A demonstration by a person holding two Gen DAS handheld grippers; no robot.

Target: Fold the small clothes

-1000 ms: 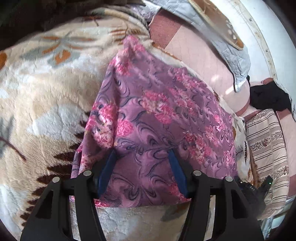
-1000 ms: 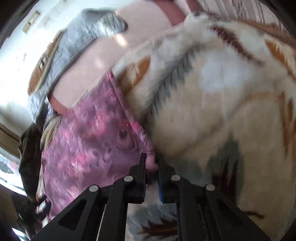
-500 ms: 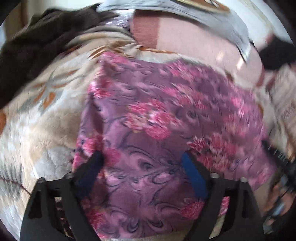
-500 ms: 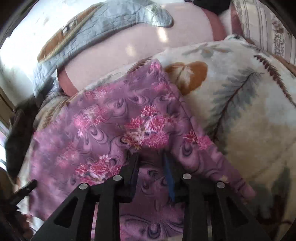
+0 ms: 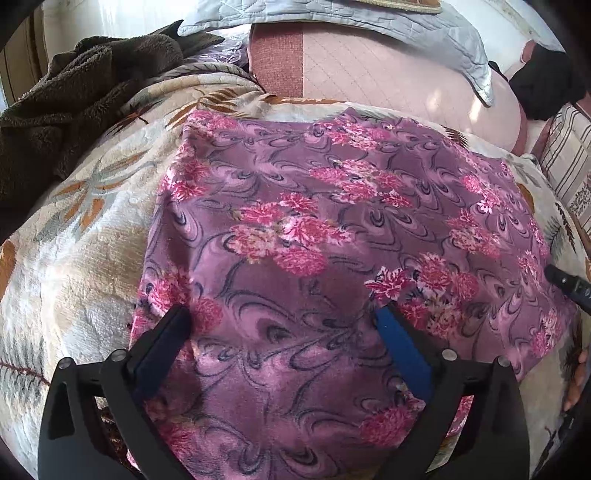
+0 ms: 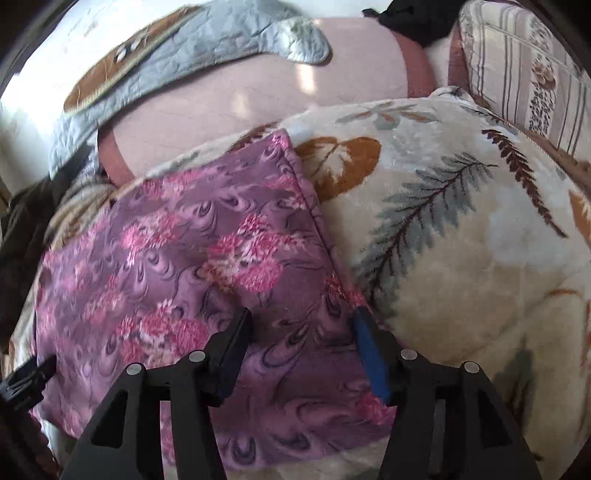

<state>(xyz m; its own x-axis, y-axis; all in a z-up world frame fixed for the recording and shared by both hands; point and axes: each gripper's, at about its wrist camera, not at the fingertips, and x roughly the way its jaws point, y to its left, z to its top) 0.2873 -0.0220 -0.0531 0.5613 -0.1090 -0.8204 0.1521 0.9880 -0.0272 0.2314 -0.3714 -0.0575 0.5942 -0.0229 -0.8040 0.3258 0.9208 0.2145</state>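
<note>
A purple cloth with pink flowers (image 5: 332, 229) lies spread flat on a cream leaf-patterned blanket (image 5: 74, 258); it also shows in the right wrist view (image 6: 177, 266). My left gripper (image 5: 282, 317) is open and empty, hovering over the cloth's near left part. My right gripper (image 6: 303, 317) is open and empty over the cloth's near right part, beside its right hem. The tip of the right gripper (image 5: 565, 284) shows at the right edge of the left wrist view.
A dark brown fleece (image 5: 74, 92) is heaped at the back left. A pink mattress (image 5: 369, 70) with a grey quilt (image 5: 332, 18) lies behind. A striped cushion (image 6: 517, 74) and a black item (image 5: 543, 85) sit at the right.
My right gripper let go of the cloth's edge and opened wide. The cloth now lies flat. Both grippers have moved over the cloth and the left view has swung to face it squarely.
</note>
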